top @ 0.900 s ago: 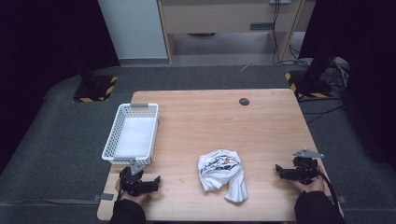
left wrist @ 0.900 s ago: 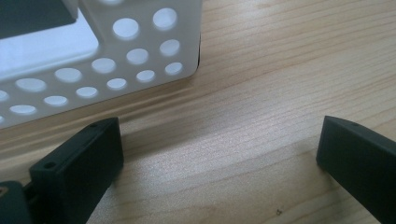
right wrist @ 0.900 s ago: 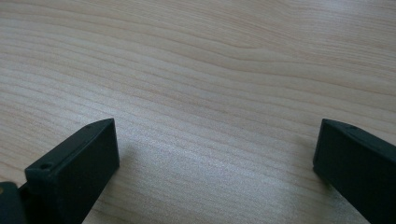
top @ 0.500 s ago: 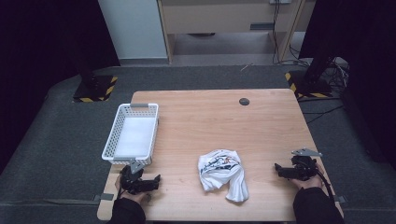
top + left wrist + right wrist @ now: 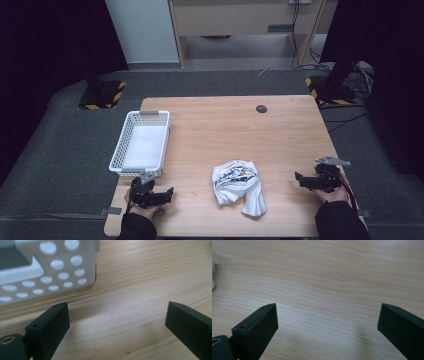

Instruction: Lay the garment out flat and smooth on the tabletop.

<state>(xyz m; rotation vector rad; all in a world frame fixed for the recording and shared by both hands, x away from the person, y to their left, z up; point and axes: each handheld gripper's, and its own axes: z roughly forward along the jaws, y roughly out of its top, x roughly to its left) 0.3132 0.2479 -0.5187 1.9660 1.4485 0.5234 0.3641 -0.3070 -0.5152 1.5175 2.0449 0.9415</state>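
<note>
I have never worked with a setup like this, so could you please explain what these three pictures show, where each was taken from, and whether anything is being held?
There is no robot arm here. A person sits at a wooden table and holds a two-jaw gripper in each hand: the left gripper and the right gripper.

The high view comes from a fixed camera above the person's side, looking forward and down. The other two come from cameras riding on the grippers, looking along their black jaws.

On the table lie a crumpled white cloth with some print, between the two grippers, a white perforated basket near the left edge, and a small dark round disc toward the far side.

Nothing is held. In both gripper views the jaws stand wide apart over bare wood; the left gripper view also catches the basket's corner.
</note>
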